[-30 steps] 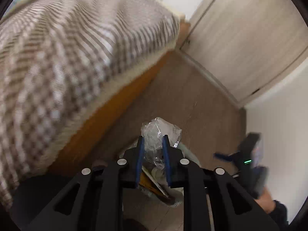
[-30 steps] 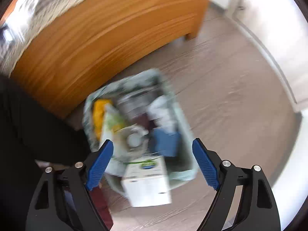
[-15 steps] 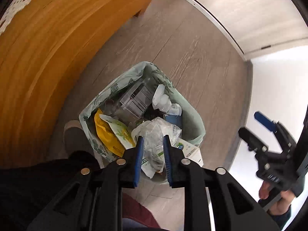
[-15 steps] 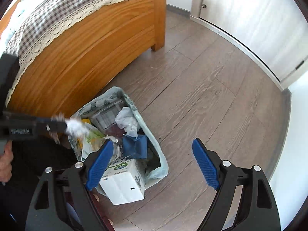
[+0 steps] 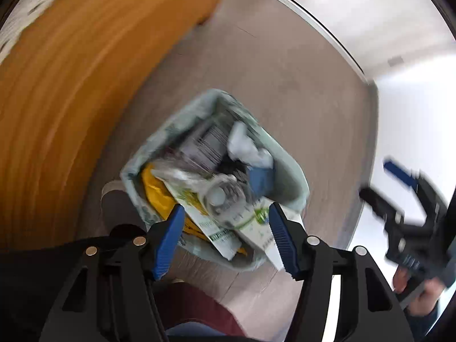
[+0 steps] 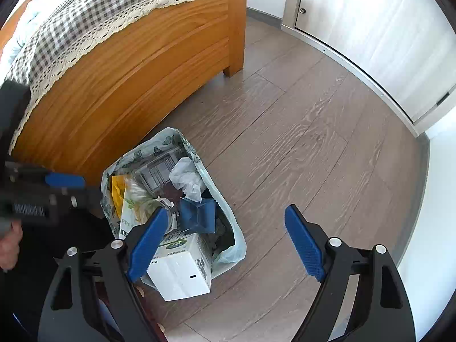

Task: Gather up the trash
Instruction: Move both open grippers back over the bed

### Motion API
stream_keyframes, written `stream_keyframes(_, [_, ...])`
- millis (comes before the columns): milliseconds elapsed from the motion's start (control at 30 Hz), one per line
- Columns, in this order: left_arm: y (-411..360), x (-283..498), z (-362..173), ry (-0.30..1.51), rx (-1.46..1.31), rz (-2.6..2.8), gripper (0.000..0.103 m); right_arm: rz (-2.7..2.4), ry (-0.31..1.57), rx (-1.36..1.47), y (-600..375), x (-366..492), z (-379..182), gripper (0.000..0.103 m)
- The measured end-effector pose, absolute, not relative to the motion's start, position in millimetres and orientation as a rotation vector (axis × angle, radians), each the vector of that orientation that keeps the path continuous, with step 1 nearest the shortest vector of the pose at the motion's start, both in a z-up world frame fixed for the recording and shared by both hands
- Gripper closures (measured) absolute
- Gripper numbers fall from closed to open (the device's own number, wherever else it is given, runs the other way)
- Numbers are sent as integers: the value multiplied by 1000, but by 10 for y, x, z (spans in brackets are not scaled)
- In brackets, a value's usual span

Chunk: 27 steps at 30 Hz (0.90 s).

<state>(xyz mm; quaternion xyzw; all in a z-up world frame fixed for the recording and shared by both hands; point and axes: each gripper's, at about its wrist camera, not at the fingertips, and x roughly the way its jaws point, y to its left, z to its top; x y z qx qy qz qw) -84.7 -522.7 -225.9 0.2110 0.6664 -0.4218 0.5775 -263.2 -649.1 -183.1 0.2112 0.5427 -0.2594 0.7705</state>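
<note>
A pale green patterned trash bag [image 5: 293, 171] [image 6: 225, 199] stands open on the floor, full of rubbish: a white carton [image 6: 182, 268], a yellow wrapper [image 5: 154, 191], a blue box [image 6: 199, 213], crumpled white paper [image 6: 185, 176]. A crumpled clear plastic wrapper [image 5: 219, 193] lies on top of the rubbish. My left gripper [image 5: 225, 239] is open and empty just above the bag. It also shows at the left of the right wrist view [image 6: 57, 188]. My right gripper [image 6: 228, 242] is open and empty, to the right of the bag; it also appears in the left wrist view [image 5: 396, 188].
A wooden bed frame [image 6: 128, 71] with a checked, lace-edged cover [image 6: 85, 20] stands close to the left of the bag. White cupboard doors [image 6: 370, 28] line the far wall. Wood-look floor [image 6: 299, 142] spreads to the right. The person's legs are below the grippers.
My left gripper swung from over the bed down over the bag, then opened and let the clear plastic wrapper fall into the bag. The right gripper stayed open.
</note>
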Motion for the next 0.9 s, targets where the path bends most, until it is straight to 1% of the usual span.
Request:
stream_keyframes(100, [-5188, -763, -2202, 1560, 445, -934, 44, -547, 1185, 450, -6456, -2603, -1817, 22])
stream_keyframes(200, [-5192, -758, -2138, 1518, 435, -934, 44, -524, 1205, 436, -6394, -2547, -1817, 22])
stream_keyframes(333, [-5156, -791, -1951, 1416, 428, -961, 44, -506, 1203, 388, -6305, -2477, -1746, 22])
stream_keyframes(433, [-5038, -805, -1707, 1312, 360, -991, 44, -503, 1197, 374, -6271, -2424, -1706, 22])
stream_keyframes(467, [-4978, -797, -1606, 1272, 321, -993, 42, -502, 1196, 361, -6254, -2400, -1691, 22])
stream_keyframes(500, [-4928, -785, -1526, 1246, 295, -997, 35, -502, 1193, 345, -6240, -2374, -1664, 22])
stream_keyframes(600, [-4841, -708, -1324, 1209, 301, -978, 33, -515, 1157, 299, -6212, -2265, -1538, 22])
stream_keyframes(667, [-4745, -617, -1080, 1153, 291, -994, 33, -516, 1094, 269, -6185, -2156, -1365, 22])
stream_keyframes(733, [-4527, -479, -728, 1059, 229, -1006, 33, -499, 1003, 232, -6127, -2005, -1122, 22])
stream_keyframes(767, [-4359, -388, -544, 1006, 192, -1005, 31, -490, 957, 210, -6072, -1923, -1002, 22])
stream_keyframes(800, [-4163, -279, -368, 950, 157, -994, 25, -464, 913, 186, -6000, -1818, -875, 22])
stream_keyframes(867, [-3739, -61, -108, 849, 100, -921, 20, -368, 836, 138, -5768, -1546, -632, 22])
stream_keyframes(900, [-3526, 47, -20, 811, 76, -885, 19, -323, 798, 111, -5629, -1407, -526, 22])
